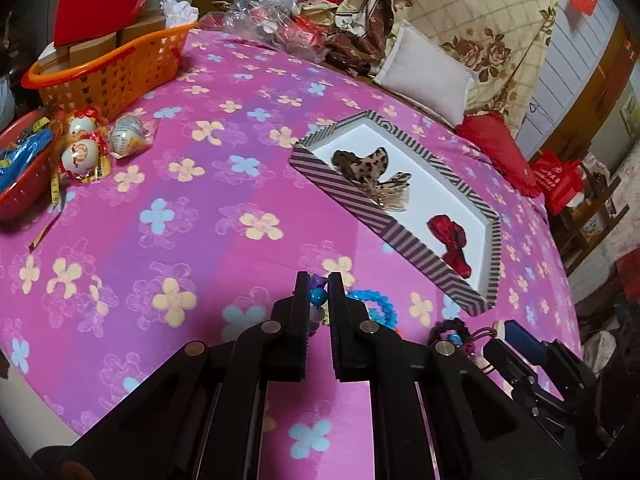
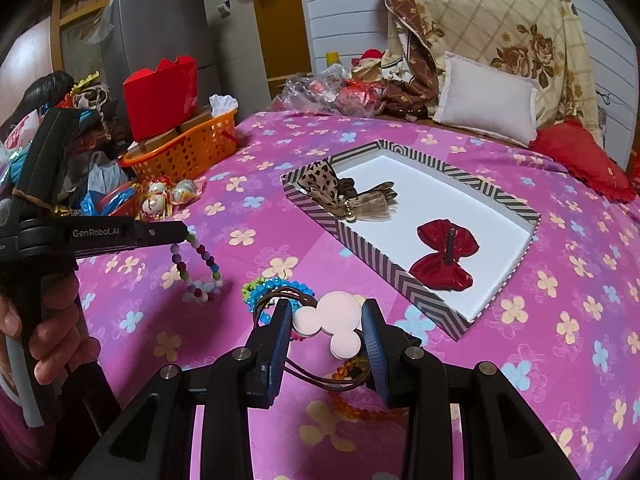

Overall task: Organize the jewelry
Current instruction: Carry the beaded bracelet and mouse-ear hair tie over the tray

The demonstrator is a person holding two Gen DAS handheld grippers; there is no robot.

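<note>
A striped shallow box (image 1: 348,196) (image 2: 360,240) with a white floor lies on the pink bedspread. It holds a leopard bow (image 1: 362,166) (image 2: 340,188) and a red bow (image 1: 450,240) (image 2: 446,256). My left gripper (image 1: 319,284) (image 2: 182,236) is shut on a multicoloured bead bracelet (image 1: 318,298) (image 2: 198,270), which hangs above the bedspread. My right gripper (image 2: 326,314) is open, its jaws either side of a pink mouse-shaped hair tie (image 2: 332,320) lying on brown cords. A blue-green bead bracelet (image 1: 378,306) (image 2: 260,288) lies beside it.
An orange basket (image 1: 116,66) (image 2: 188,148) with boxes stands far left. Wrapped eggs (image 1: 84,148) (image 2: 168,196) and a red bowl (image 1: 24,176) lie near it. Pillows (image 1: 428,74) (image 2: 486,98) and a red cushion (image 2: 580,164) are behind the box. Orange beads (image 2: 352,408) lie under my right gripper.
</note>
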